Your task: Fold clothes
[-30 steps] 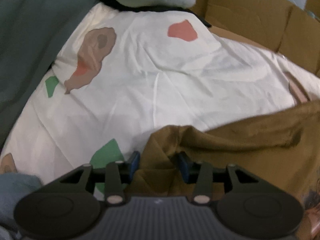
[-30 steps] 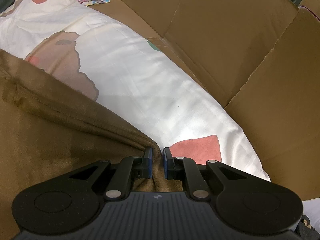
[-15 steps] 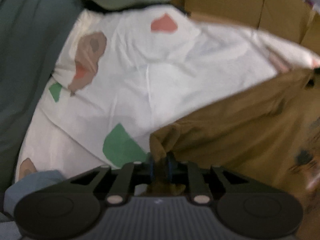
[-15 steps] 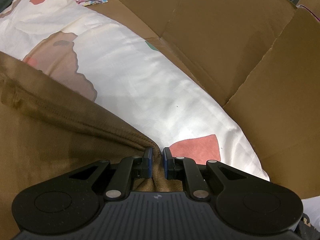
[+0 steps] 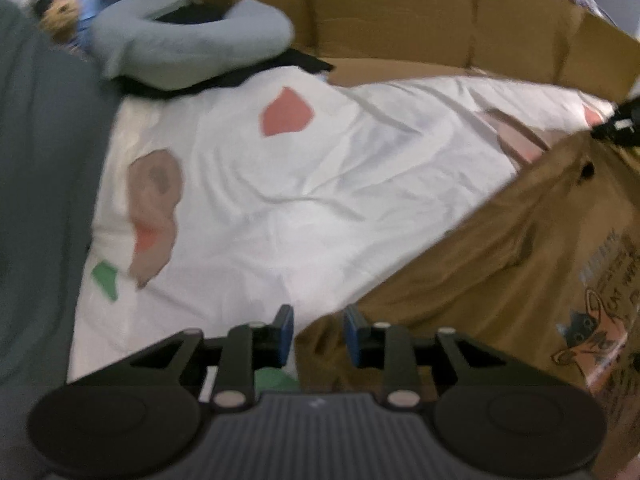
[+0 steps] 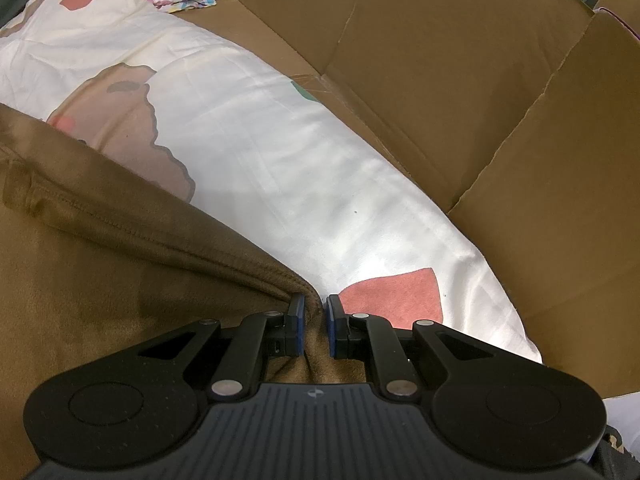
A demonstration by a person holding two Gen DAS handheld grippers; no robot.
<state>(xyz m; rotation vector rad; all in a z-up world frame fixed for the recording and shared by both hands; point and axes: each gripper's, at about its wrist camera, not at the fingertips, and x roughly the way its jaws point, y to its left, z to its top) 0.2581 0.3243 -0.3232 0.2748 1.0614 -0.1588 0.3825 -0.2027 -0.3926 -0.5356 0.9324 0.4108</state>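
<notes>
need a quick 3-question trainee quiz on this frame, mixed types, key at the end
1. True or false: the left gripper has its jaws closed tight on the brown garment.
2. Multiple choice: what are the right gripper jaws pinching? A) the white patterned sheet B) the hem of the brown garment C) a cardboard flap
3. Fill in: the print on the brown garment, seen at the right of the left wrist view, shows a cartoon ____ under some lettering.

Key: 1 false, jaws stand apart with cloth edge between them; 2 B; 3 cat.
</notes>
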